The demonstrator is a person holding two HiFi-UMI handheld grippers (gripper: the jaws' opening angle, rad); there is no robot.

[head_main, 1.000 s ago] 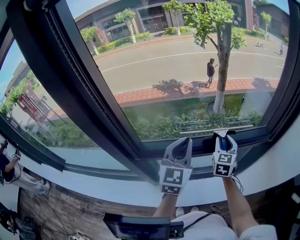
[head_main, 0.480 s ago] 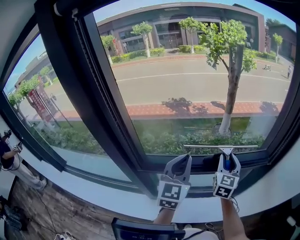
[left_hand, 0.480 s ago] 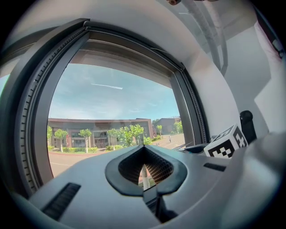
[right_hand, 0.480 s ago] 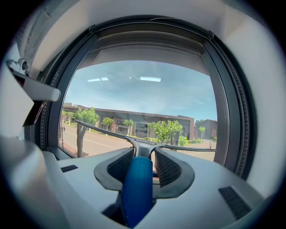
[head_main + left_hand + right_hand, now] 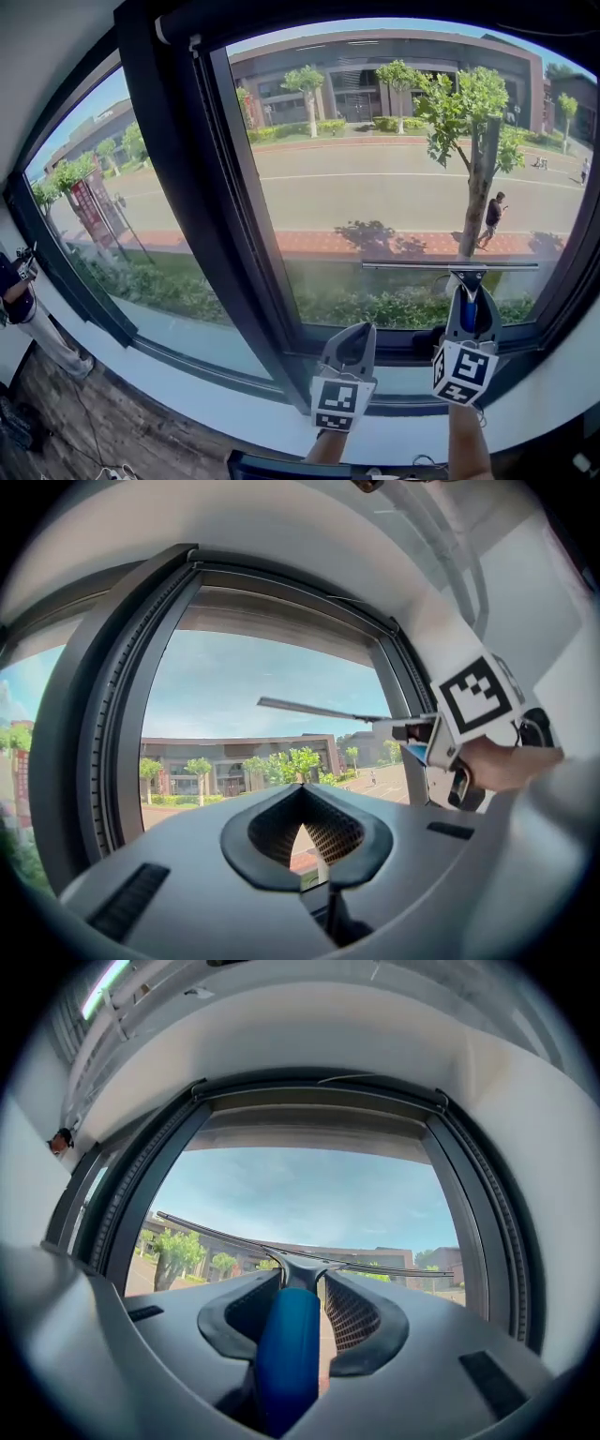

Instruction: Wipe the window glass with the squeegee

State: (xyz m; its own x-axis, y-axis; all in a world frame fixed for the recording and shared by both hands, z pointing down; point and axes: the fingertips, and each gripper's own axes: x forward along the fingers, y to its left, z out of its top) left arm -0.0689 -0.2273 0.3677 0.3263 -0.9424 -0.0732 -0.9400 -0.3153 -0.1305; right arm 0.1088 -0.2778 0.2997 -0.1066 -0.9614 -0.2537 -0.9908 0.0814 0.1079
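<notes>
The right gripper (image 5: pixel 468 302) clamps the squeegee (image 5: pixel 450 266) by its blue handle, with the blade low on the glass (image 5: pixel 375 178), seemingly touching. The left gripper (image 5: pixel 350 336) is closed on nothing. Most of the pane above awaits wiping, so the job looks barely begun.

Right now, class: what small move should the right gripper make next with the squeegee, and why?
Probably lift the squeegee straight up the window glass: the right gripper grips its blue handle, and the blade lies level near the pane's bottom, with most glass above it.
</notes>
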